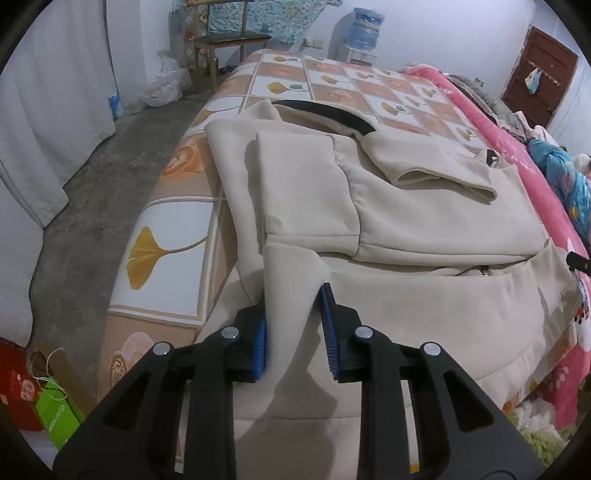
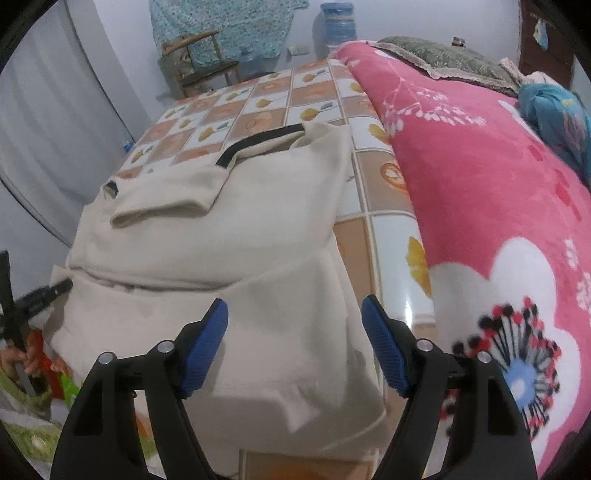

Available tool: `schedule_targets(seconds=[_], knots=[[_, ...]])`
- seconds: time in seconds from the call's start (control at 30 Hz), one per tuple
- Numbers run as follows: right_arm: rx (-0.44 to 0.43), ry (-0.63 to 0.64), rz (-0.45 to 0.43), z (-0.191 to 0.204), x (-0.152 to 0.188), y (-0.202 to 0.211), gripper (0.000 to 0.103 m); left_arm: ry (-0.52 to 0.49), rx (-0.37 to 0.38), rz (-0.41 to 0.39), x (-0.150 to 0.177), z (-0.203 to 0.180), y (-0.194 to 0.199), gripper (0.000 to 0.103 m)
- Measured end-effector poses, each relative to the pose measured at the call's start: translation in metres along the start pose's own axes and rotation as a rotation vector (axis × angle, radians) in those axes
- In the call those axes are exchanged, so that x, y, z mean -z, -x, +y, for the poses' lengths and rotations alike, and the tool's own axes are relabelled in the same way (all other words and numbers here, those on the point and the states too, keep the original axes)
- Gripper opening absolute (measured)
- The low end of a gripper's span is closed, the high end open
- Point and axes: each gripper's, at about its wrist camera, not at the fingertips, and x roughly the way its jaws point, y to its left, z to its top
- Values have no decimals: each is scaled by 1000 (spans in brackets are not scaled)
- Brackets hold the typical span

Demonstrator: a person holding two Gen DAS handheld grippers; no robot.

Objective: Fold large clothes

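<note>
A large cream hooded top (image 1: 424, 221) with a black-edged hood lies on the bed, both sleeves folded across its chest. At its near left corner a raised fold of the hem (image 1: 291, 280) fills the gap between the blue pads of my left gripper (image 1: 295, 299), which is shut on it. In the right wrist view the same cream top (image 2: 236, 236) lies ahead. My right gripper (image 2: 295, 301) stands open over its near right corner, the cloth under the fingers and not pinched.
The bed sheet (image 1: 170, 243) has a tile and leaf print. A pink flowered blanket (image 2: 480, 192) lies along the right side. The concrete floor (image 1: 103, 177), a chair (image 1: 229, 40) and a water dispenser (image 1: 364, 31) are to the left and beyond the bed.
</note>
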Motion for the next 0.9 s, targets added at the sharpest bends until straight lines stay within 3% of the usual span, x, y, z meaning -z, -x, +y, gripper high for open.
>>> schedule_targets(seconds=[0.17,0.3,0.47,0.67,0.9], knots=[[-16,8,2,-6,-19,-25,64,0,-28,1,0,-3,1,24],[-4,-16,61,-15,-18,-46,52,-1,-53,10,0,-6,0,24],[14,55,33,4,-6,-19,51,-11,-97,26,-2,-12,0,24],[-35,121,10,20,0,-1,50,-37,-139,37,-3,-19,0,24],[57,81,77,3,-4,-30,22,-35,-173,47,-4,-24,-1,24]])
